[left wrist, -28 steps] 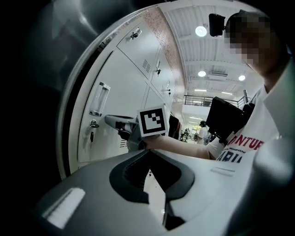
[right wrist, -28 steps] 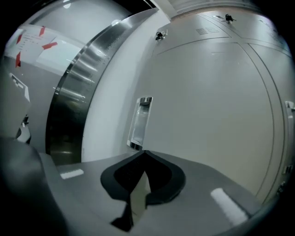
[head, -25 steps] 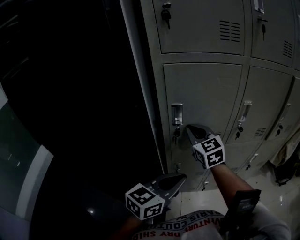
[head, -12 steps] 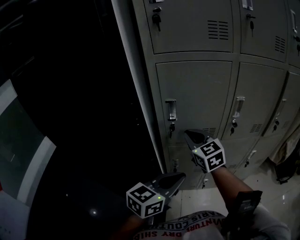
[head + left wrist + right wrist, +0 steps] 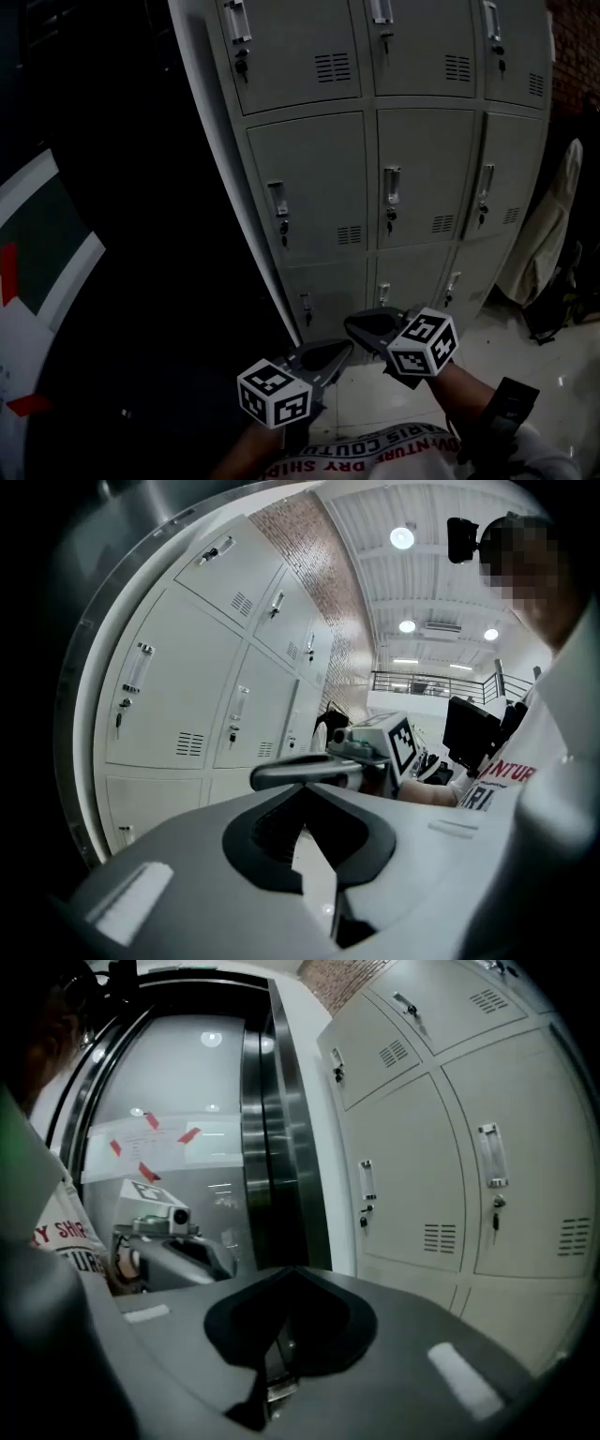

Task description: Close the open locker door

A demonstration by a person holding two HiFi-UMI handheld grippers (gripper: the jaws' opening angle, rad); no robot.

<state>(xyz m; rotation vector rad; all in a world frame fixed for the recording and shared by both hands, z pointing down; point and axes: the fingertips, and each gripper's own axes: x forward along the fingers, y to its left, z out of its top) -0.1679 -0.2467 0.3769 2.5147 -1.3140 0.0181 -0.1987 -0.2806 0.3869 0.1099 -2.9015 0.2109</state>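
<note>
The grey bank of lockers (image 5: 375,141) fills the upper head view, and every door in sight lies flush. The left middle door (image 5: 309,187) has its handle (image 5: 277,202) and hanging key at its left edge. My right gripper (image 5: 356,324) hangs low in front of the bottom row, away from the doors, jaws shut and holding nothing. Just left of it, my left gripper (image 5: 341,349) is also shut and empty. The left gripper view shows the same lockers (image 5: 178,696) beyond its closed tips (image 5: 302,795). In the right gripper view the doors (image 5: 403,1185) stand past its closed tips (image 5: 291,1275).
A dark wall (image 5: 141,234) runs left of the lockers, with a red and white panel (image 5: 28,244) at the far left. A pale garment (image 5: 544,234) hangs at the right above a dark bag (image 5: 553,314). Glossy floor tiles (image 5: 375,403) lie below. A metal door frame (image 5: 272,1147) stands beside the lockers.
My right gripper has come off the left middle locker door and dropped back toward me. The head view has pulled back, showing more lockers. The left gripper has barely moved.
</note>
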